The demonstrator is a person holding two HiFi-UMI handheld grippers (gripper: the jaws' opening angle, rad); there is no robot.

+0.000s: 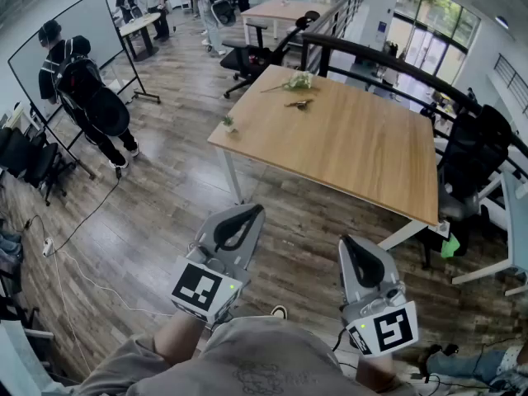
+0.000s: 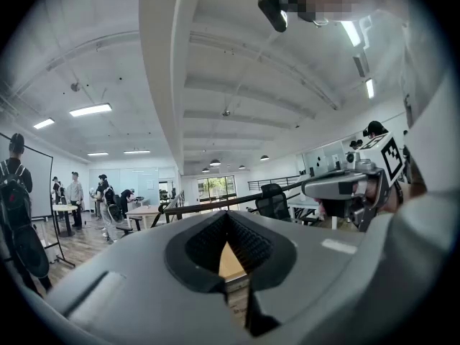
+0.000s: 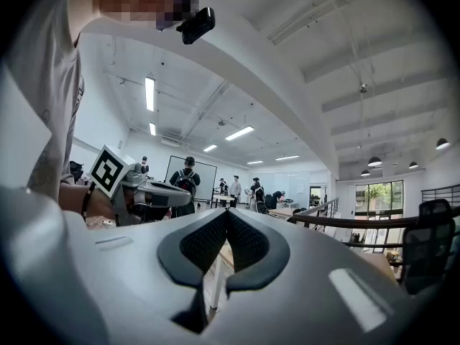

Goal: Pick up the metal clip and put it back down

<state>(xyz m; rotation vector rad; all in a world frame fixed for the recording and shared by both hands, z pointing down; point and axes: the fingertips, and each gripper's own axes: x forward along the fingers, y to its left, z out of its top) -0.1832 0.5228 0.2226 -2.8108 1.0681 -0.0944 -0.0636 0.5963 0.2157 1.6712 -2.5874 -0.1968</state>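
Approach not yet begun: the small dark metal clip (image 1: 299,103) lies far across the light wooden table (image 1: 363,155), well apart from both grippers. The grey left gripper (image 1: 250,210) and right gripper (image 1: 348,242) are held level, jaws pressed together, empty. Next, one gripper must be carried over and opened.

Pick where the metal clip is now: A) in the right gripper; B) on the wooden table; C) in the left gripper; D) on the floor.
B: the metal clip lies on the wooden table toward its far side; the left gripper and right gripper are shut, empty.
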